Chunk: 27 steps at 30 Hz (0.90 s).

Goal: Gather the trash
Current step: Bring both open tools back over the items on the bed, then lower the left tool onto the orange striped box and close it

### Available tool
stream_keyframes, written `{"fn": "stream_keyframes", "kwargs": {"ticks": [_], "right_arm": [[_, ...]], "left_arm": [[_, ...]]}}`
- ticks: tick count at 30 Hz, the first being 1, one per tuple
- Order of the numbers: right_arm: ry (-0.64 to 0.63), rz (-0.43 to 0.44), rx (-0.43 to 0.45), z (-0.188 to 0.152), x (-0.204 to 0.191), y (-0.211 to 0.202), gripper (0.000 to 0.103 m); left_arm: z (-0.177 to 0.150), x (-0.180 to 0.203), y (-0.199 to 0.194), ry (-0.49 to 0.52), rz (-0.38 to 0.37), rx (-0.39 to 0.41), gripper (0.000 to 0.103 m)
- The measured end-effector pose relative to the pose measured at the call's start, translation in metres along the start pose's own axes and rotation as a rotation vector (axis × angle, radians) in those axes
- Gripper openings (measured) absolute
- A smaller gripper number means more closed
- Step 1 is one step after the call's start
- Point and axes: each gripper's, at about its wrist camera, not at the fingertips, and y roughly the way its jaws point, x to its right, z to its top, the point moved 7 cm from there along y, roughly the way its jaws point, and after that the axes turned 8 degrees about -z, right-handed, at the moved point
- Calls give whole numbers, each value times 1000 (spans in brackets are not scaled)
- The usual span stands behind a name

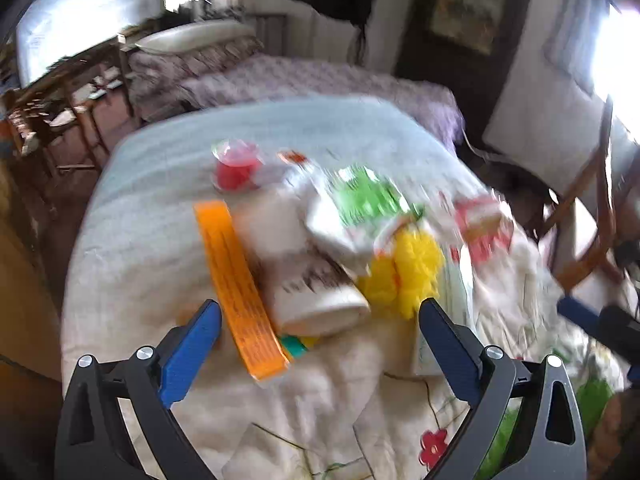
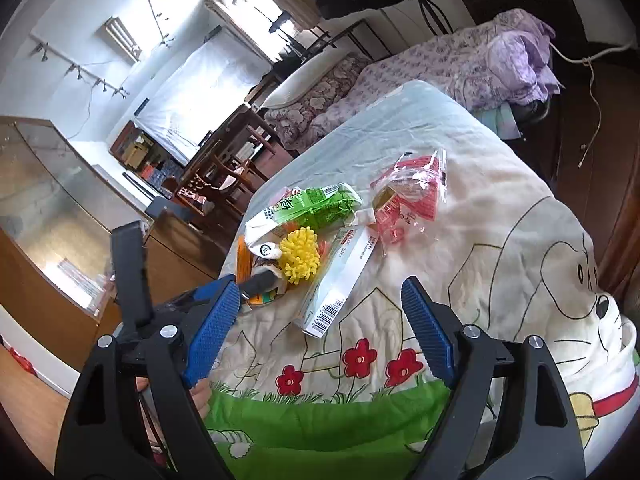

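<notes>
Both grippers, left gripper (image 1: 320, 316) and right gripper (image 2: 320, 300), hover with fingers spread and empty; the long white box (image 2: 336, 280) lies flat on the bed (image 2: 500, 216), barcode end toward the right gripper.

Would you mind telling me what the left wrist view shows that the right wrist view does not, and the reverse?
Only the left wrist view shows the red-filled plastic cup at the far side of the pile, and the full length of the orange strip.

Only the right wrist view shows the cartoon dog print on the quilt and the white box's barcode.

Both show the yellow spiky ball, the green and white wrapper, the red wrapper, and open blue-padded jaws with nothing between them.
</notes>
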Motion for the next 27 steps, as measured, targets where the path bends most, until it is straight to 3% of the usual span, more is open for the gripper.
{"fn": "stream_keyframes", "kwargs": {"ticks": [3,6,9,13,15,18,20,23,27], "right_arm": [[-3,-1,3,-1,-1,-1,81],[-5,0,3,-1,-2,-2,81],[0,6,-1,-2,-1,-2,81],[0,6,-1,-1,-2,-2,81],[-1,6,0,-1,-2,-1,81],[0,7,-1,-2,-2,-1,81],[-1,5,0,-1,-2,-1,81],[-7,4,-2,-2,-3,-1,81],[-7,4,-3,-2,-3,0,81]], "left_arm": [[5,-30,-1,-87,100,25,97],[2,-57,3,-222,68,4,97],[-2,-87,-2,-325,137,11,97],[-13,-113,-5,-430,176,-8,97],[-17,-120,-4,-435,203,-35,97],[-9,-106,-13,-404,78,11,97],[-6,-98,-17,-364,64,32,97],[-8,-96,-5,-326,100,-17,97],[-7,-81,2,-305,11,-27,97]]}}
